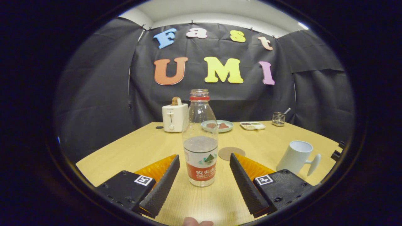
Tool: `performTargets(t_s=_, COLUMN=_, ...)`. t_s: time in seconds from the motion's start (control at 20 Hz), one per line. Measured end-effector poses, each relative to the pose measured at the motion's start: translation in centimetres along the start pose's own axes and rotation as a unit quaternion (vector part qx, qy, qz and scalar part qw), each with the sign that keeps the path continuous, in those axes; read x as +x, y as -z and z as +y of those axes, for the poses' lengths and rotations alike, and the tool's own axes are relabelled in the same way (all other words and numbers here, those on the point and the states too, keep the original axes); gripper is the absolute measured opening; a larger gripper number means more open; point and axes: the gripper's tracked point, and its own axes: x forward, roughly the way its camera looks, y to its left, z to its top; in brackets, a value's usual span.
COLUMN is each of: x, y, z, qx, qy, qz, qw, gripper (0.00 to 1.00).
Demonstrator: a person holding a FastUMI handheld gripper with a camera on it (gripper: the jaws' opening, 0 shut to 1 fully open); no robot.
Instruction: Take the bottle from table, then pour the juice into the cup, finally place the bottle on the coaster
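A clear plastic bottle [200, 138] with a red neck ring, no cap and a red-and-white label stands upright on the wooden table [138, 147], about half full of clear liquid. My gripper [204, 160] is open, and the bottle's lower part sits between the two fingertips with a gap on each side. A round brown coaster [231, 153] lies flat just beyond the bottle, slightly to its right. A white cup [296, 157] with its handle pointing right stands past the right finger [245, 182].
At the table's far side stand a white toaster [173, 117] with a slice of bread in it, a pale plate [217, 126] with brown food, a small white tray [252, 125] and a glass holder [278, 119] with a spoon. A fingertip [198, 222] shows below the fingers.
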Motion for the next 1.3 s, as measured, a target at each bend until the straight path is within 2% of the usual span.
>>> performTargets(t_s=0.25, x=2.6, y=-0.3, z=0.4, qx=-0.031, qy=-0.009, qz=0.006, qw=0.999, gripper=1.00)
performTargets(t_s=0.55, x=4.3, y=-0.6, z=1.1, qx=-0.035, qy=-0.020, qz=0.006, qw=0.999, gripper=1.00)
performTargets(t_s=0.65, x=4.3, y=-0.7, z=1.8, qx=-0.041, qy=-0.031, qz=0.007, qw=0.999, gripper=0.83)
performTargets(t_s=0.85, x=3.9, y=-0.7, z=2.4, qx=-0.062, qy=-0.057, qz=0.030, qw=0.996, gripper=0.80)
performTargets(t_s=1.0, x=3.0, y=-1.9, z=1.6, qx=-0.074, qy=-0.047, qz=0.027, qw=0.996, gripper=0.78)
performTargets(t_s=1.2, x=2.0, y=-3.9, z=0.2, qx=-0.013, qy=-0.044, qz=0.019, qw=0.999, gripper=0.76)
performTargets(t_s=1.3, x=1.0, y=-5.5, z=-0.2, qx=0.033, qy=-0.056, qz=0.009, qw=0.998, gripper=0.76)
